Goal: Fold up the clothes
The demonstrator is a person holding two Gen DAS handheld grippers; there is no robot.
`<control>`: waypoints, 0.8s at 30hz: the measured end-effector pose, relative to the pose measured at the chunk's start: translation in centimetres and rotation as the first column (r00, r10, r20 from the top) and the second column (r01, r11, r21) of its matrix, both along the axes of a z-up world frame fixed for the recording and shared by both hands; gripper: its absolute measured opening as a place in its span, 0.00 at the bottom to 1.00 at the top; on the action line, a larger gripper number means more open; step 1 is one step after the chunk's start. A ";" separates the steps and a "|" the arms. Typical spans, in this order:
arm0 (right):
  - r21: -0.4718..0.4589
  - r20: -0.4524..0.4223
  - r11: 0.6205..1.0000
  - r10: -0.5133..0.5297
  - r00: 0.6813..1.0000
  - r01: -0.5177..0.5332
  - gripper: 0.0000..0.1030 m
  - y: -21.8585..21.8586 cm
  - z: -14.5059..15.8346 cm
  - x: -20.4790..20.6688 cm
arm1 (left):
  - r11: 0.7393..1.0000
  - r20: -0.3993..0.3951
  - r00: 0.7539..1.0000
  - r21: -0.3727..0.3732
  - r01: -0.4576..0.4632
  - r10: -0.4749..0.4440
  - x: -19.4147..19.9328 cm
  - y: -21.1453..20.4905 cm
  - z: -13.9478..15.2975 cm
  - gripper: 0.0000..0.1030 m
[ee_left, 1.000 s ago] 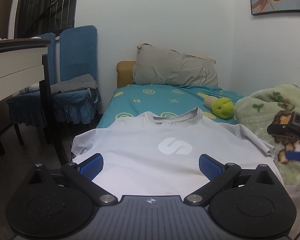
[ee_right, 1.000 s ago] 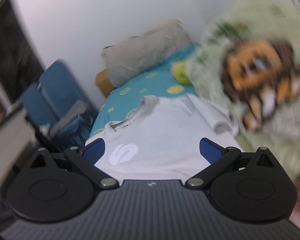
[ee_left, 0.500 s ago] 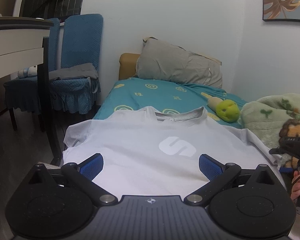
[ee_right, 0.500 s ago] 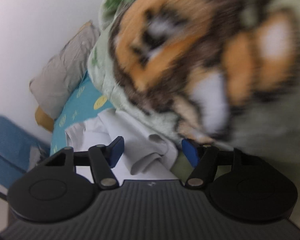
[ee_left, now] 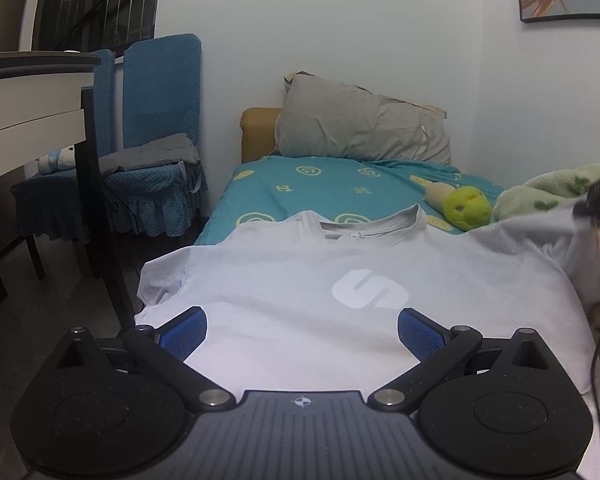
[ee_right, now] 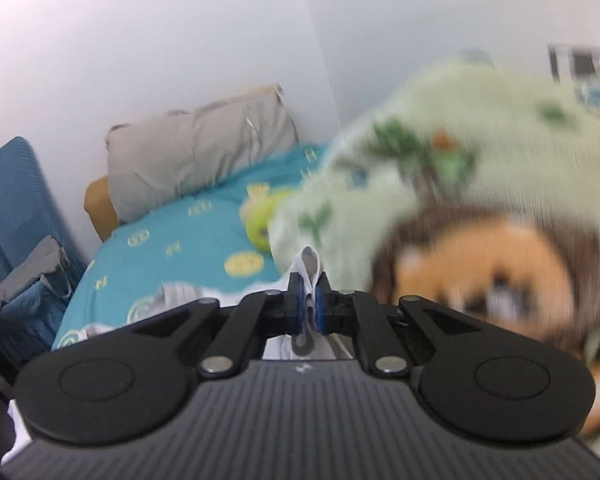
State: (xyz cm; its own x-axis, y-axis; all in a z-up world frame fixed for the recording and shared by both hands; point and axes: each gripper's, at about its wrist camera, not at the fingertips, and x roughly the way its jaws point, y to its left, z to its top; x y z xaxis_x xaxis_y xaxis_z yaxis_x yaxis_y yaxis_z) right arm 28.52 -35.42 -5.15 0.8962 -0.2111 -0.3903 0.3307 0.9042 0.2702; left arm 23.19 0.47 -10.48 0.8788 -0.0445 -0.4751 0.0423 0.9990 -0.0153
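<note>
Right gripper (ee_right: 307,304) is pinching the sleeve (ee_right: 311,266) with jaws closed, centre frame in its view; left gripper (ee_left: 302,330) is hovering wide open and empty, low centre, over the shirt (ee_left: 320,280). Shirt is lying flat, logo up, mid-frame on the bed (ee_left: 300,184): first fold looks barely starting, the rest left. Count: one shirt, one pillow (ee_left: 360,128), one green plush (ee_left: 466,212), one blanket (ee_right: 440,168), two chairs (ee_left: 156,92).

Left wrist view looks low along the bed (ee_left: 340,184); right view, closer, shares its pillow (ee_right: 196,152)
</note>
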 end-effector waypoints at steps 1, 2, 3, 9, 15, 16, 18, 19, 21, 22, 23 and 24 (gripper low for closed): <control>-0.022 0.013 1.000 0.016 1.000 -0.016 0.09 0.4 1.1 0.3 | 1.000 -0.004 1.000 -0.004 -0.009 0.009 0.1 0.2 0.1 1.00; -0.044 0.026 0.999 0.033 0.999 -0.032 0.09 0.8 2.1 0.6 | 1.000 -0.008 1.000 -0.008 -0.018 0.018 0.3 0.4 0.2 1.00; -0.058 0.035 0.997 0.061 0.998 -0.059 0.09 1.5 3.1 0.8 | 0.999 -0.013 0.999 -0.014 -0.030 0.030 0.4 0.8 0.3 1.00; -0.115 0.041 0.959 0.265 0.963 -0.259 0.09 9.0 7.4 2.9 | 0.985 -0.010 0.986 -0.055 -0.165 0.165 1.0 4.4 1.8 1.00; -0.016 -0.060 0.894 0.446 0.893 -0.448 0.09 18.6 4.8 6.4 | 0.946 -0.033 0.954 -0.126 -0.300 0.298 2.0 10.0 3.2 1.00; -0.001 -0.080 0.886 0.463 0.883 -0.465 0.09 20.1 3.8 7.0 | 0.935 -0.045 0.945 -0.137 -0.327 0.324 2.2 10.9 3.3 1.00; 0.014 -0.129 0.882 0.468 0.874 -0.471 0.09 22.3 1.4 7.8 | 0.914 -0.078 0.929 -0.168 -0.370 0.362 2.5 12.5 3.1 1.00; 0.028 -0.151 0.886 0.462 0.874 -0.464 0.10 22.9 0.2 8.2 | 0.906 -0.092 0.924 -0.183 -0.381 0.370 2.7 13.1 2.9 1.00; 0.069 -0.181 0.887 0.461 0.869 -0.457 0.12 23.1 -1.9 8.6 | 0.904 -0.109 0.924 -0.190 -0.382 0.367 2.9 13.7 2.5 1.00; 0.089 -0.196 0.885 0.466 0.863 -0.458 0.20 22.8 -2.6 8.6 | 0.908 -0.114 0.925 -0.180 -0.378 0.363 3.1 13.7 2.3 1.00; 0.108 -0.211 0.882 0.471 0.857 -0.458 0.32 22.5 -3.2 8.5 | 0.913 -0.114 0.928 -0.169 -0.371 0.356 3.2 13.5 2.2 1.00; 0.126 -0.210 0.879 0.477 0.854 -0.460 0.67 22.1 -3.5 8.0 | 0.919 -0.111 0.931 -0.159 -0.361 0.347 3.3 13.2 2.0 1.00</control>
State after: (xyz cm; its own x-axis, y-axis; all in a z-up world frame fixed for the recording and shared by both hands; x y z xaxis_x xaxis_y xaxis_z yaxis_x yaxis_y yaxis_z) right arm 36.55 -13.27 -8.65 0.7666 0.2458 -0.5932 -0.0673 0.9495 0.3064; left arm 26.52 13.65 -8.44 0.8124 0.1750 -0.5563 -0.3223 0.9297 -0.1783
